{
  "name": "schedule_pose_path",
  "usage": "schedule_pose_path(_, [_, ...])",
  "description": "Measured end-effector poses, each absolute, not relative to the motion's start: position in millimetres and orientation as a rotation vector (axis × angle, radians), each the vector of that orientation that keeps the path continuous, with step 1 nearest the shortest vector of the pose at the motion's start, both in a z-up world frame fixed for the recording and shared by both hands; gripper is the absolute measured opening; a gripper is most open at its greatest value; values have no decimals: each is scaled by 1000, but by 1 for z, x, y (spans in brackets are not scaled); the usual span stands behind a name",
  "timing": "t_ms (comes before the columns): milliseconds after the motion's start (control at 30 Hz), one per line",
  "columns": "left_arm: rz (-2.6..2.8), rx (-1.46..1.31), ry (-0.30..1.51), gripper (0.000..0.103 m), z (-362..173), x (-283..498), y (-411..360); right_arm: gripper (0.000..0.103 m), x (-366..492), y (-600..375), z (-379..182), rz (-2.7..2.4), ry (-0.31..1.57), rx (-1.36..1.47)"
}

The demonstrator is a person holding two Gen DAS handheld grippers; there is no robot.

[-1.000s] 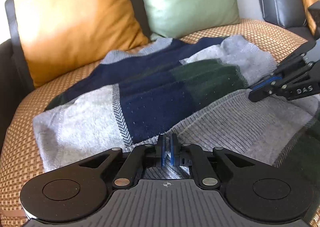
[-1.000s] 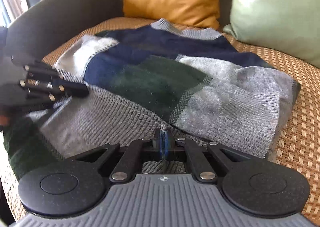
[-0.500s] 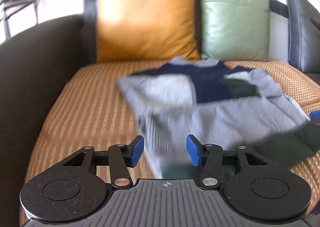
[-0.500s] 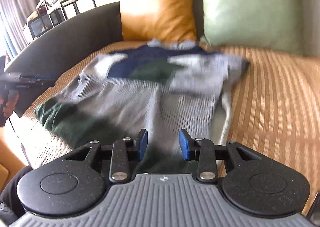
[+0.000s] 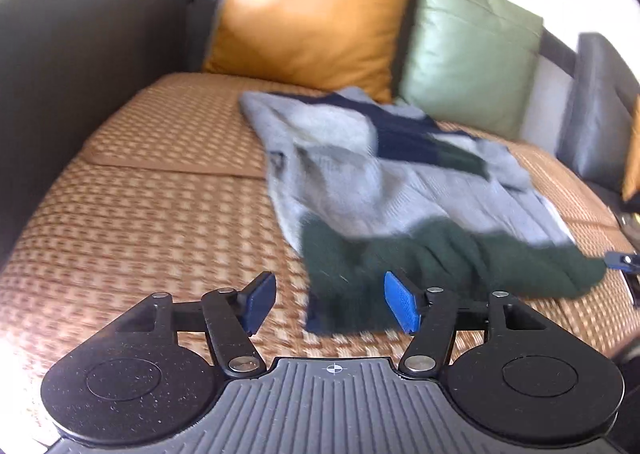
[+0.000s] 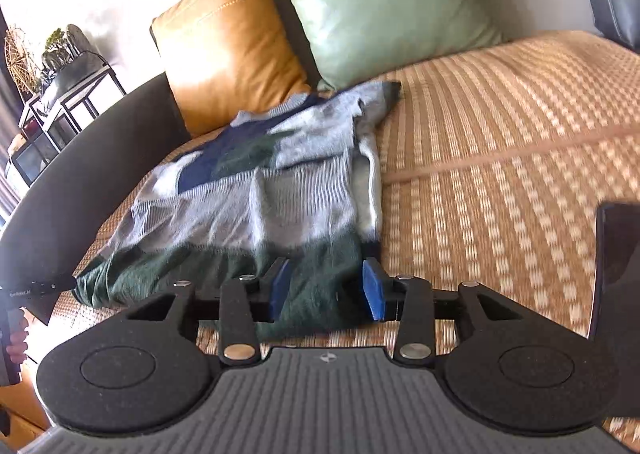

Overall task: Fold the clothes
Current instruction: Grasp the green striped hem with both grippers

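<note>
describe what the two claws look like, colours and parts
Left claw and right claw match: matte black linkage arms with silver pivot screws, round black discs at each side, blue rectangular pads on the fingertips, and a grey ribbed base bearing a small crosshair mark.

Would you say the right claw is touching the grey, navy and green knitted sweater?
Cannot tell. In the right wrist view the open right claw frames the sweater's dark green hem, but blur hides any contact or gap.

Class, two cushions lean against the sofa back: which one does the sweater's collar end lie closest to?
The orange cushion: the sweater has its collar end just below it, while the green cushion sits further right.
</note>
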State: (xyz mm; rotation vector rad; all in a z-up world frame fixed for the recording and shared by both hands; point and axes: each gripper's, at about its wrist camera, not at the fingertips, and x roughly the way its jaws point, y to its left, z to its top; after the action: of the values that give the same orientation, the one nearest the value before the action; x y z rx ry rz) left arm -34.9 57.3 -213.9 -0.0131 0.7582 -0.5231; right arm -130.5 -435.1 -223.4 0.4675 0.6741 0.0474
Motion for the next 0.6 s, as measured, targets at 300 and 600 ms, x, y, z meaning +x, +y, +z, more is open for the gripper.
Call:
schedule_pose_path(300, [-561,-10,799,71,-231,-27,30,48,-124,-434,-245,9,698,504])
schedule_pose_path(600, [-488,53,833,12,-234,-14,50,9,-122,-458,-242,6,783,519])
